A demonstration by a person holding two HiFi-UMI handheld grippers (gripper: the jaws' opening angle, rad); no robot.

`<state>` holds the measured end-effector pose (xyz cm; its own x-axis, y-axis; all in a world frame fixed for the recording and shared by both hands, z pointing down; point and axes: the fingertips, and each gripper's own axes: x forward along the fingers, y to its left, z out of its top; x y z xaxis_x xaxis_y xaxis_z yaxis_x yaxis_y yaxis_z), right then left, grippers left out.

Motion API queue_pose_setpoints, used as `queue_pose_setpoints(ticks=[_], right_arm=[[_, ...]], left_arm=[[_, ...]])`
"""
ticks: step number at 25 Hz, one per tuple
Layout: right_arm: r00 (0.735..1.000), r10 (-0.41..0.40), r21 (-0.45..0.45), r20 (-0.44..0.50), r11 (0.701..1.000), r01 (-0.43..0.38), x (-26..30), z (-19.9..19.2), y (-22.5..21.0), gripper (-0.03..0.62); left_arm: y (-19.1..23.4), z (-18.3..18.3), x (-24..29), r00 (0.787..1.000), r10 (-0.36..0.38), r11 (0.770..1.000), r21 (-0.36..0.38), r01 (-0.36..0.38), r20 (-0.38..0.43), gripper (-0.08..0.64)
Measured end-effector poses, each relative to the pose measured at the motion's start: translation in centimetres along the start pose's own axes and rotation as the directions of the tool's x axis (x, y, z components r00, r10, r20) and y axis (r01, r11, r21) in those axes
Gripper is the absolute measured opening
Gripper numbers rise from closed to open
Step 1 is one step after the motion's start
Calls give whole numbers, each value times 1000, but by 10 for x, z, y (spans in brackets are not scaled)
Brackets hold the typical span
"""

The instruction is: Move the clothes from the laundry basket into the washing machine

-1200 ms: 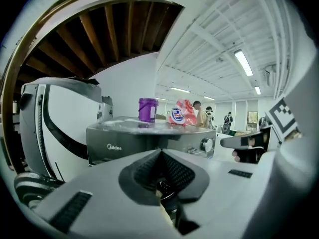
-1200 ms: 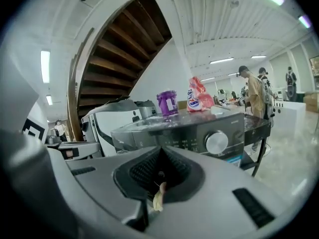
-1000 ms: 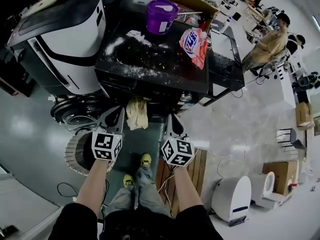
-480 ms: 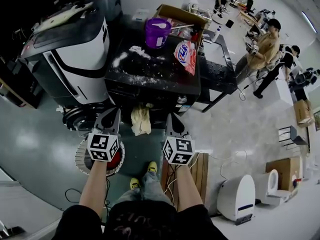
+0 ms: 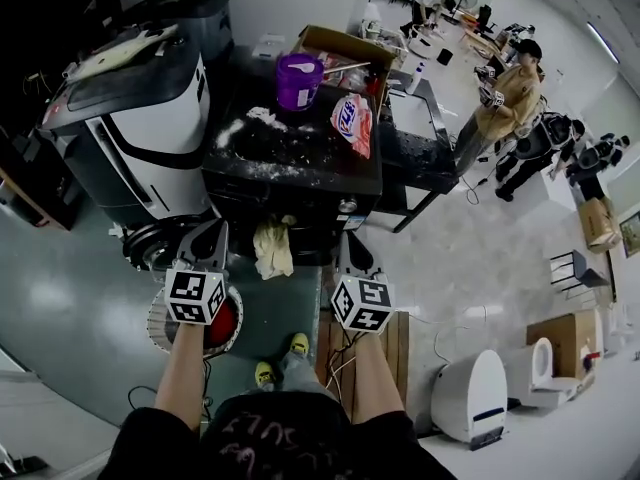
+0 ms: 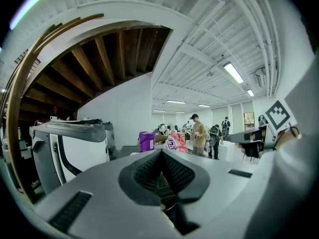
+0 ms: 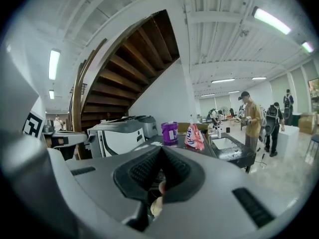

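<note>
In the head view a pale yellow cloth hangs out of the front opening of the black washing machine. My left gripper is to the cloth's left and my right gripper to its right, both apart from it. Both are shut with nothing between the pads, as the left gripper view and the right gripper view show. The round white laundry basket stands on the floor under my left hand, with a red garment inside.
A white and black machine stands left of the washer, whose round door hangs open low down. A purple tub and a detergent bag sit on top. A wooden pallet lies right of my feet. People stand at the far right.
Both grippers have risen together, still shut and empty. The basket with its red garment now shows beneath the left gripper. The yellow cloth still hangs from the washer.
</note>
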<state>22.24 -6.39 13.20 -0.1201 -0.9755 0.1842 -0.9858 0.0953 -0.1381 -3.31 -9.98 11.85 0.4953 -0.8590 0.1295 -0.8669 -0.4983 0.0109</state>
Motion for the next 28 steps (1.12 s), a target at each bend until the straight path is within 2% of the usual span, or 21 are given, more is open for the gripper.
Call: queue_pose_setpoints(ticks=[9,28], right_arm=[[999,-8,-25,38,1000,9,-20,25,-6,3],[995,-15,-33,96,999,18,-45,50,-2,3]], left_arm=[[4,23,-11,1000,4,1000,3,-4,28,12],[12,51,-39,996,8,999,35,-11,87,12]])
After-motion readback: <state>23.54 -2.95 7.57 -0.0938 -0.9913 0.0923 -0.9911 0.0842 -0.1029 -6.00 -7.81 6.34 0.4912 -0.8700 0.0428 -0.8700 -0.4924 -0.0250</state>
